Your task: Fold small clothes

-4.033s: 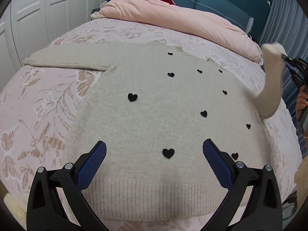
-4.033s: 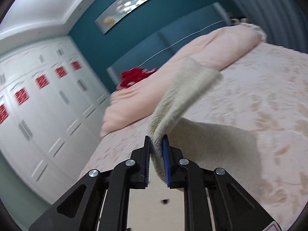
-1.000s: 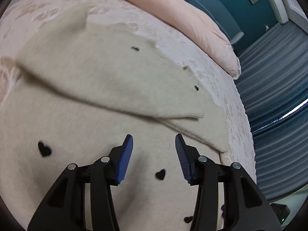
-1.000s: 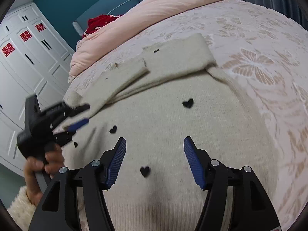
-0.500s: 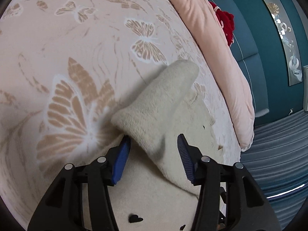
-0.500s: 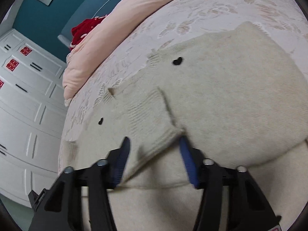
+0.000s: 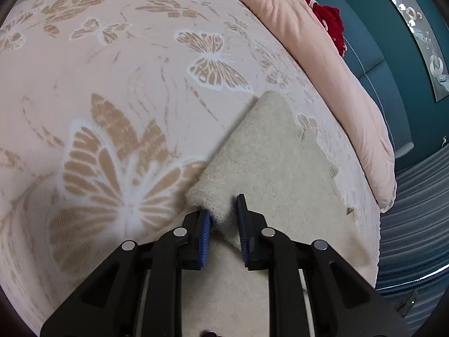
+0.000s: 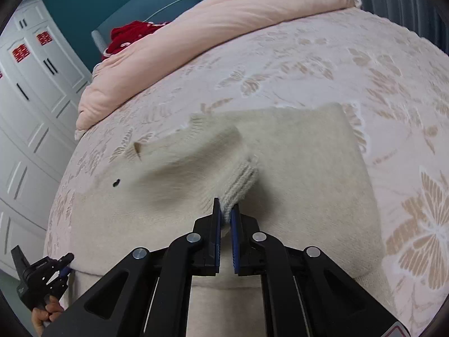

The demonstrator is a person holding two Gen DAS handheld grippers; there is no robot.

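A cream knit sweater [image 8: 294,168] with small black hearts lies on the bed, both sleeves folded across its chest. My right gripper [image 8: 226,214] is shut on the ribbed cuff [image 8: 241,181] of the upper sleeve and lifts it slightly. In the left wrist view the sweater [image 7: 280,168] fills the lower middle. My left gripper [image 7: 223,216] has its jaws closed on the folded left edge of the sweater at the shoulder. The left gripper also shows in the right wrist view [image 8: 60,271] at the sweater's left edge.
The bed has a pink bedspread [image 7: 112,84] with butterfly patterns. A rolled pink duvet [image 8: 224,28] and a red garment [image 8: 126,36] lie at the headboard end. White wardrobe doors [image 8: 28,98] stand to the left, grey curtains [image 7: 415,210] to the right.
Both grippers have closed: the right on the sleeve cuff, the left on the sweater's folded left edge. The cuff has risen a little off the sweater body.
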